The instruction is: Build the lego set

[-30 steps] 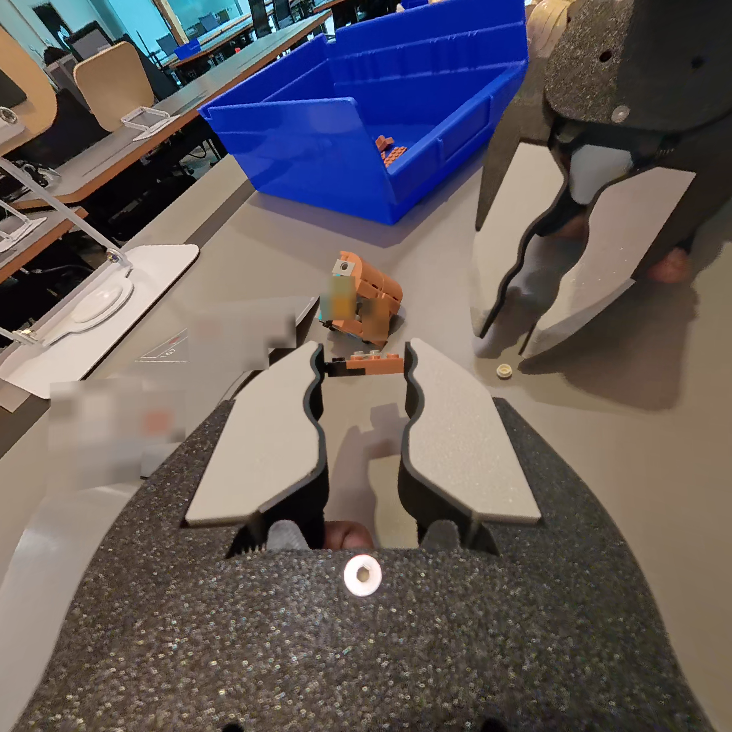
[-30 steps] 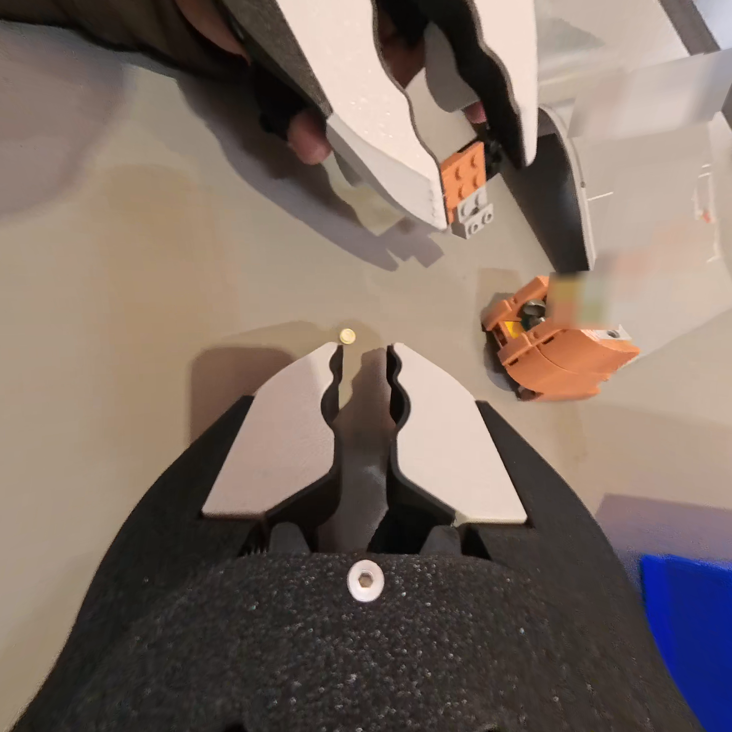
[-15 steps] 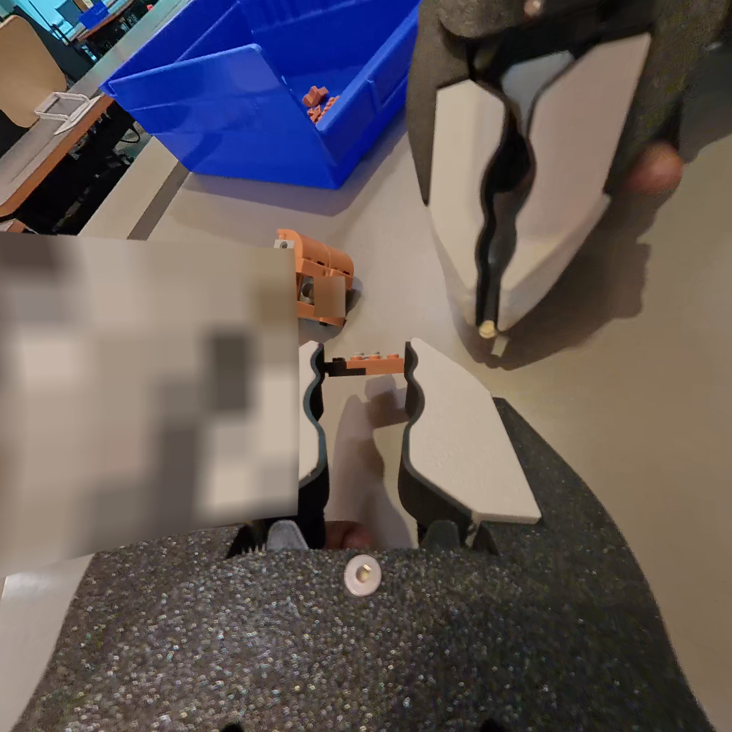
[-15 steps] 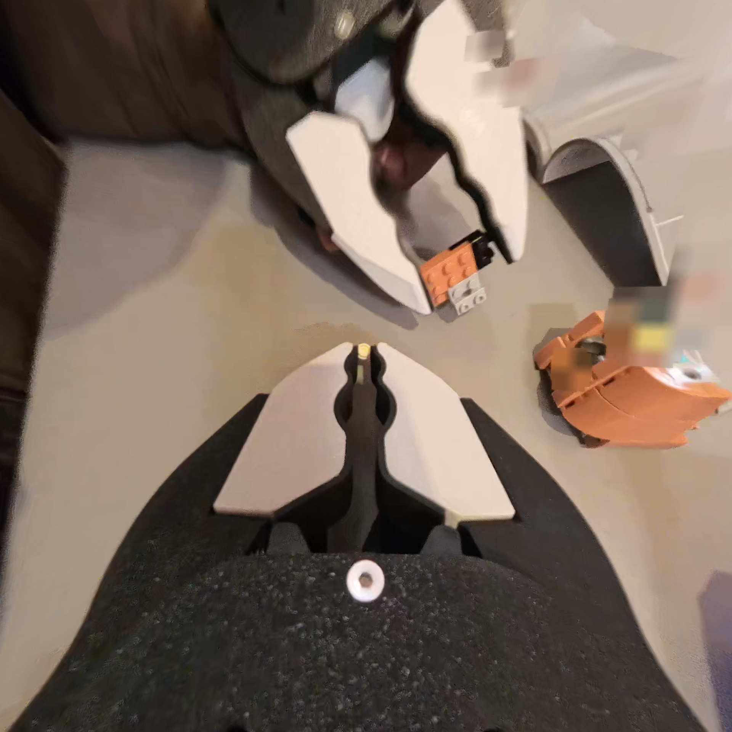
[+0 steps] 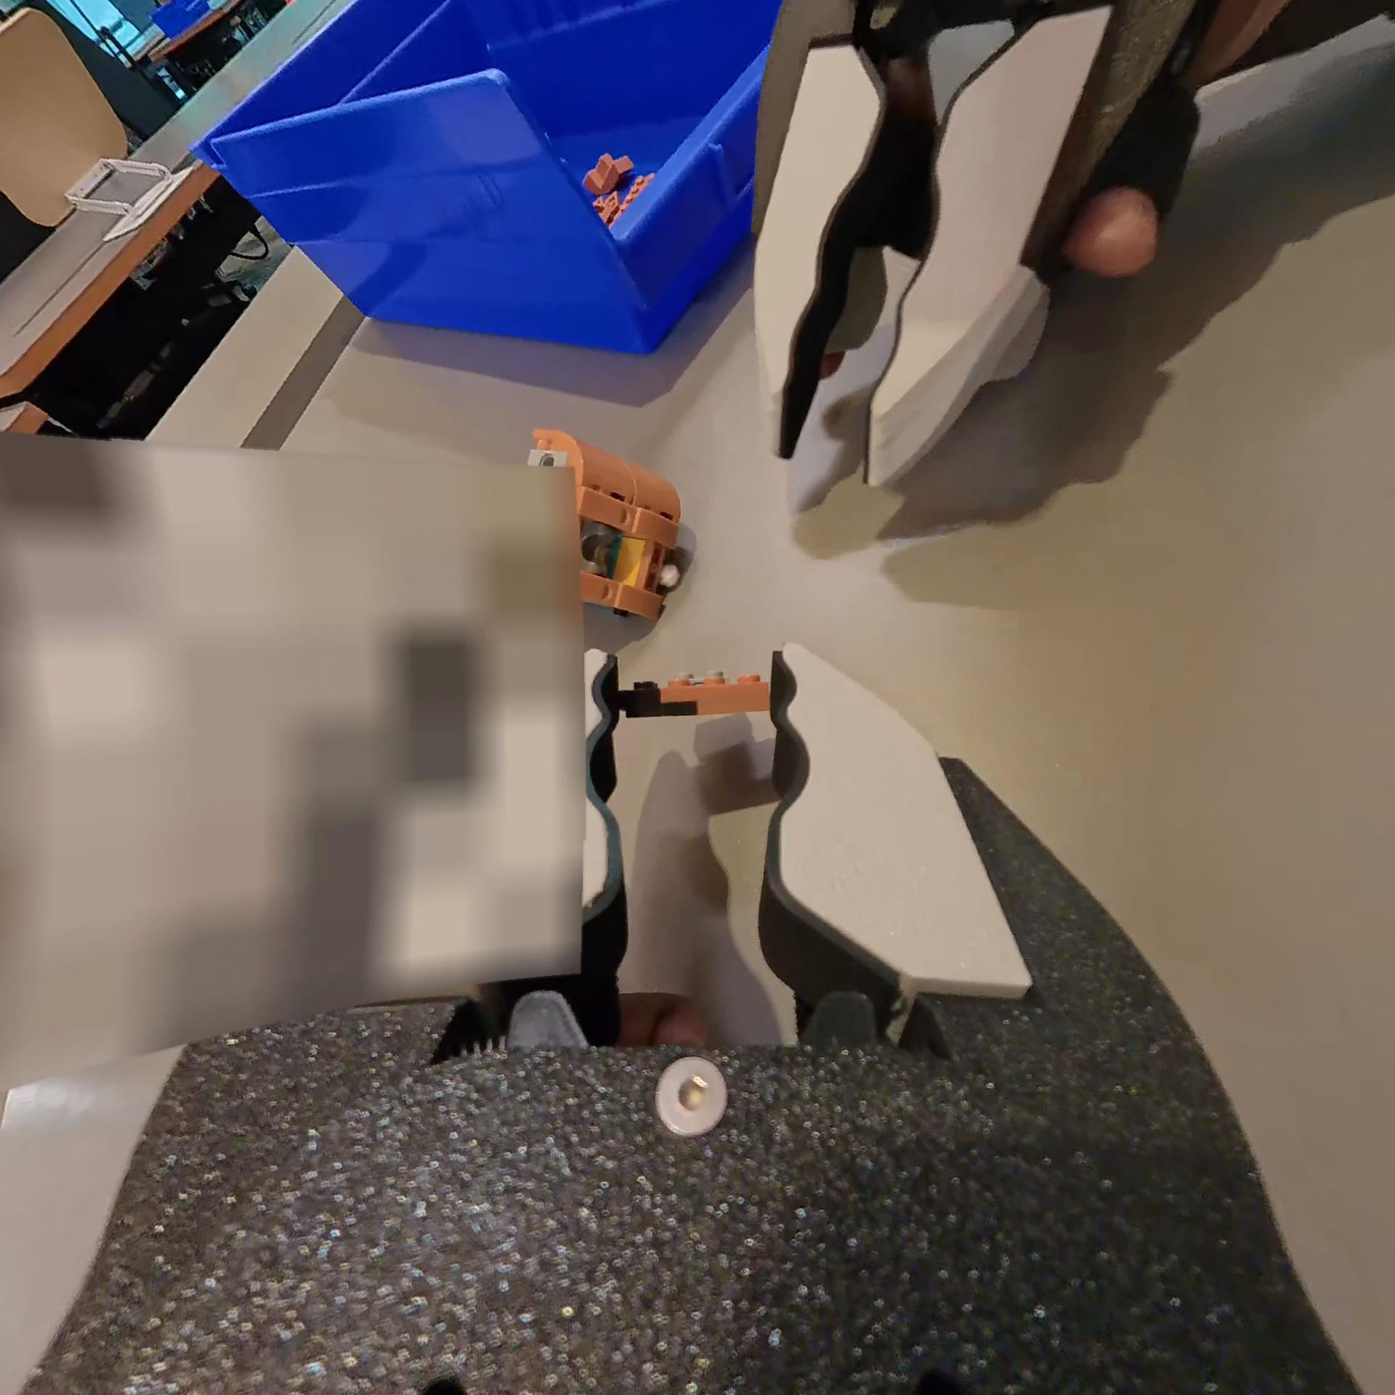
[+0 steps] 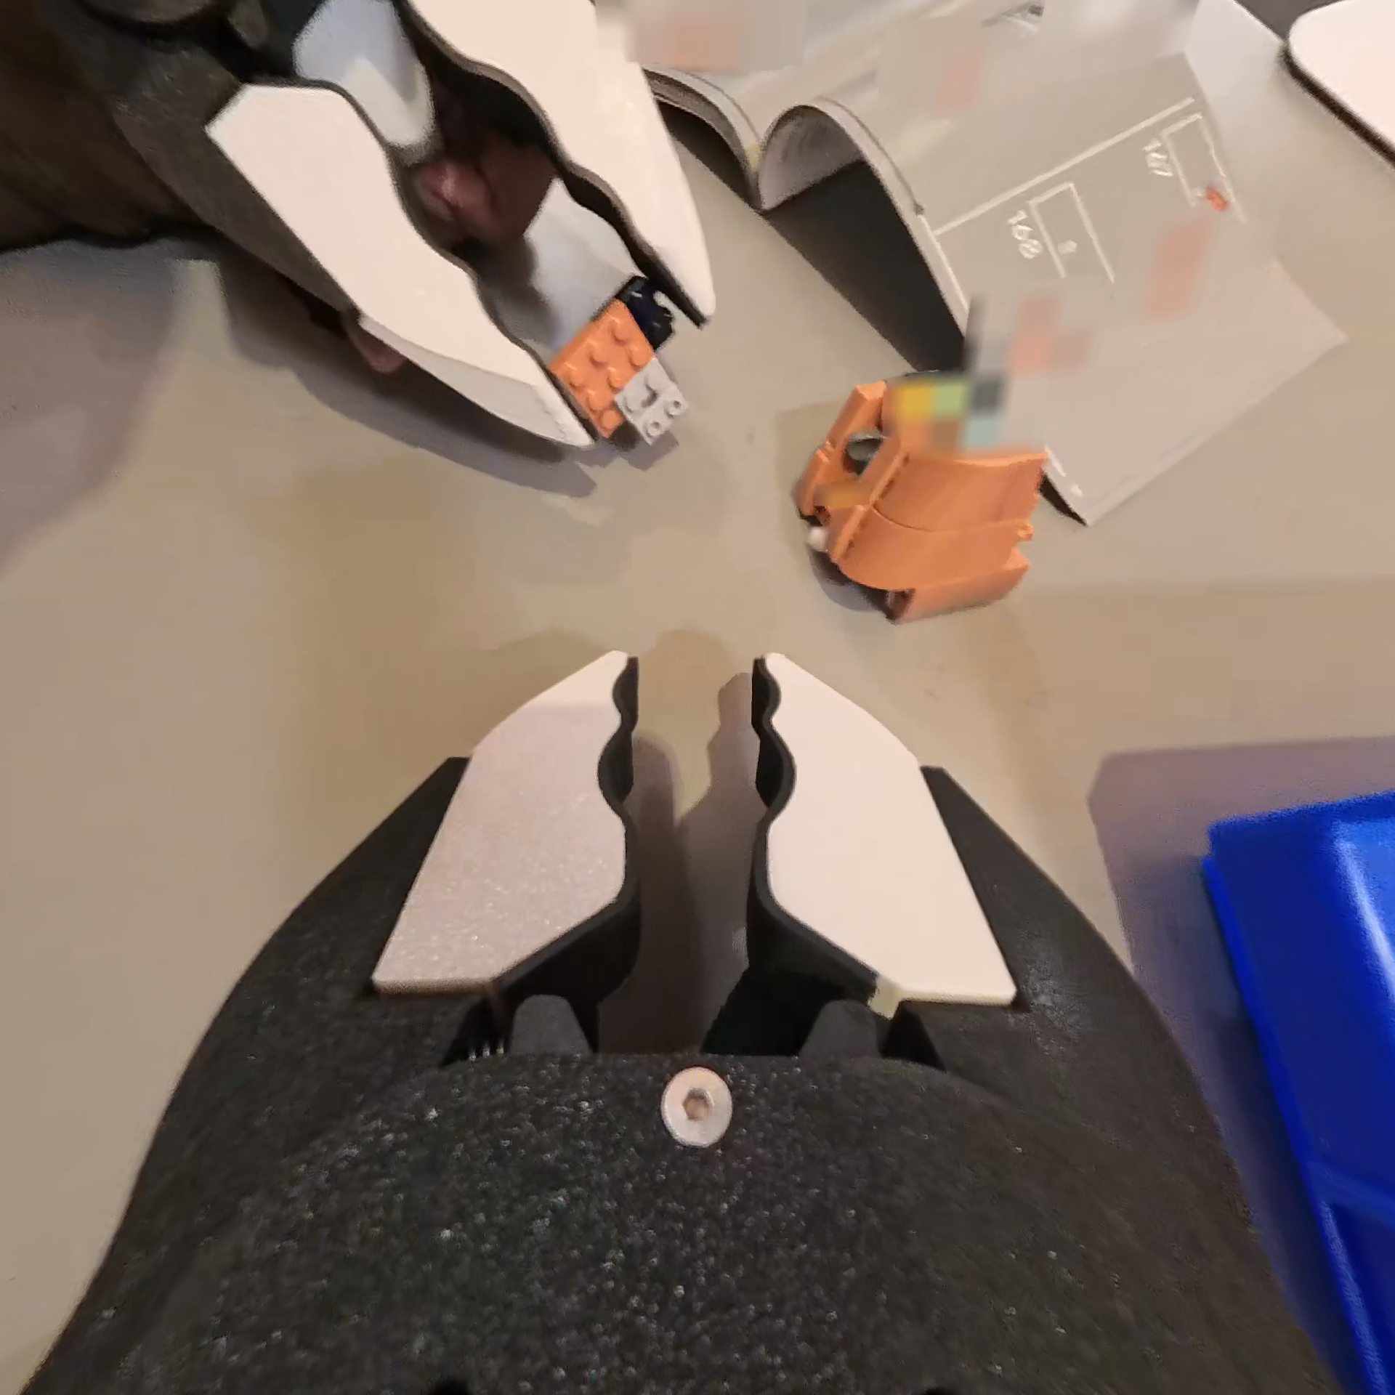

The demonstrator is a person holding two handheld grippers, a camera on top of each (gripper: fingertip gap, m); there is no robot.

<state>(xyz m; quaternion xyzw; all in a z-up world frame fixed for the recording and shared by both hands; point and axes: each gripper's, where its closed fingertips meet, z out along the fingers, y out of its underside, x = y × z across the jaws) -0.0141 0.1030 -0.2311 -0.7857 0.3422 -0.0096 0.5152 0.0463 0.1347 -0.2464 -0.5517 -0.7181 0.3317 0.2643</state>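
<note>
Two grippers are at work. The left gripper (image 5: pixel 694 691) pinches a small orange plate piece (image 5: pixel 709 694) mid-frame. The right gripper (image 6: pixel 693 668), half open, holds nothing. The orange model (image 6: pixel 921 513) lies right of centre. Next, I think, comes finding a piece to add.

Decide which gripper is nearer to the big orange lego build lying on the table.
Left. The left gripper, clamping a small plate assembly, sits just short of the orange build; the right gripper is open, farther off.
</note>
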